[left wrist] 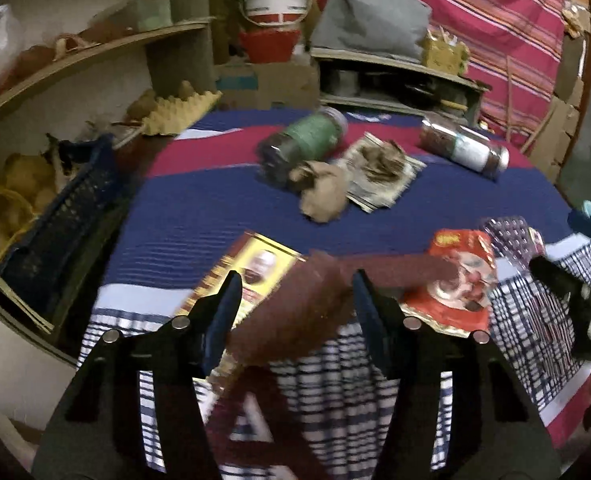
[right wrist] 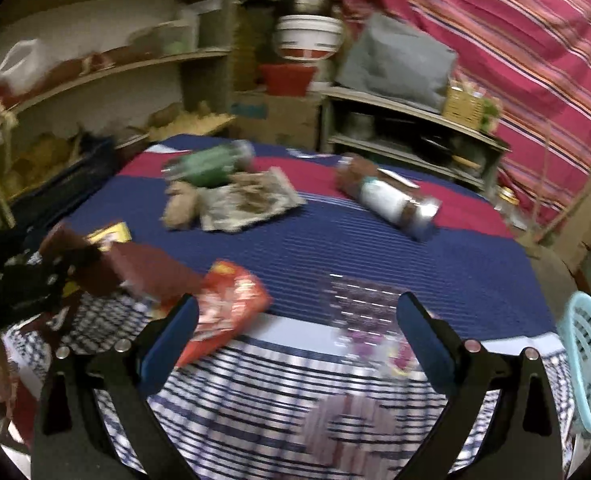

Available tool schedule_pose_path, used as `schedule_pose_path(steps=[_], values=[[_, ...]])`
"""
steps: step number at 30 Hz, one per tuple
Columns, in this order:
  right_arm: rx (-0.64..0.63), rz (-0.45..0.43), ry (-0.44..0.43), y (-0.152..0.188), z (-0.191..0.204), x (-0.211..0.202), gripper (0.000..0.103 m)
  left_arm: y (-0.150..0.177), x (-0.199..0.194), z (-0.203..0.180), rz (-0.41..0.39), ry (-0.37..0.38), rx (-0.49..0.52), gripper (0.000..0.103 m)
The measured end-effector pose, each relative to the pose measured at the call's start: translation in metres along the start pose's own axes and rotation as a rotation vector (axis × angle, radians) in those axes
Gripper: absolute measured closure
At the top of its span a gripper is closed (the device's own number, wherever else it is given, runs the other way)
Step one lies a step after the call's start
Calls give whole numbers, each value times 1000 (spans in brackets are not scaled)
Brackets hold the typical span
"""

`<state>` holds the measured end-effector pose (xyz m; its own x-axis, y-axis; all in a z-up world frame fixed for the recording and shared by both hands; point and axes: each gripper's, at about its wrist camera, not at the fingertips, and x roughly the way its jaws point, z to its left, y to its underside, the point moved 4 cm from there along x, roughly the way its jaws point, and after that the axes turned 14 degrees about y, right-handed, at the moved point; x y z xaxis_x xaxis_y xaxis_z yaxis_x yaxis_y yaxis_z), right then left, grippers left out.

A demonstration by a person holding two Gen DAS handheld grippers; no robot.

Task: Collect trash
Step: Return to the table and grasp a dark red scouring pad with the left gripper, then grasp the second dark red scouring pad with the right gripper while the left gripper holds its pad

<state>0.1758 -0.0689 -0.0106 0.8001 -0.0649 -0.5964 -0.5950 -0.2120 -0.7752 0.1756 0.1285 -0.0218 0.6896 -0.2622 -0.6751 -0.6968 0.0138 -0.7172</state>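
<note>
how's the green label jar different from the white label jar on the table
The green-label jar sits toward the left, touching a crumpled brown paper ball; the white-label jar lies alone on the right. Their labels differ, green versus white. Both lie on their sides on the striped cloth with dark contents.

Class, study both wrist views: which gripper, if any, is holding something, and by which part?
The left gripper holds a brown cardboard piece near its lower end, lifted off the table. The right gripper is open and holds nothing.

jars: 2 | crumpled papers: 1 | red wrappers: 1 | baskets: 1
</note>
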Motion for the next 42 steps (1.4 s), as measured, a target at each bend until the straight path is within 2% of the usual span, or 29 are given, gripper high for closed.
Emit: schedule_pose_path(steps=[7, 9, 17, 19, 21, 22, 27, 32, 37, 40, 42], values=[[-83, 34, -75, -6, 50, 12, 6, -2, -5, 31, -17, -7, -45, 55], [-92, 74, -96, -2, 62, 20, 6, 2, -4, 36, -15, -11, -47, 61], [-125, 100, -146, 15, 94, 23, 6, 11, -8, 70, -24, -16, -103, 61], [-130, 99, -151, 16, 98, 22, 6, 14, -11, 74, -31, -10, -117, 55], [-125, 112, -166, 17, 103, 24, 6, 18, -16, 75, -46, -18, -123, 37], [-122, 117, -169, 18, 104, 24, 6, 19, -17, 75, -50, -20, -124, 35], [-87, 137, -210, 16, 110, 24, 6, 28, -18, 79, -42, -35, -132, 31], [-108, 134, -199, 18, 113, 23, 6, 31, -14, 81, -23, 27, -171, 31], [-101, 142, -154, 24, 100, 26, 6, 35, -3, 60, 14, 92, -151, 36], [-93, 143, -119, 26, 87, 29, 6, 35, 3, 38, 30, 122, -106, 48], [-79, 145, -100, 27, 76, 30, 6, 35, 5, 28, 35, 121, -78, 64]])
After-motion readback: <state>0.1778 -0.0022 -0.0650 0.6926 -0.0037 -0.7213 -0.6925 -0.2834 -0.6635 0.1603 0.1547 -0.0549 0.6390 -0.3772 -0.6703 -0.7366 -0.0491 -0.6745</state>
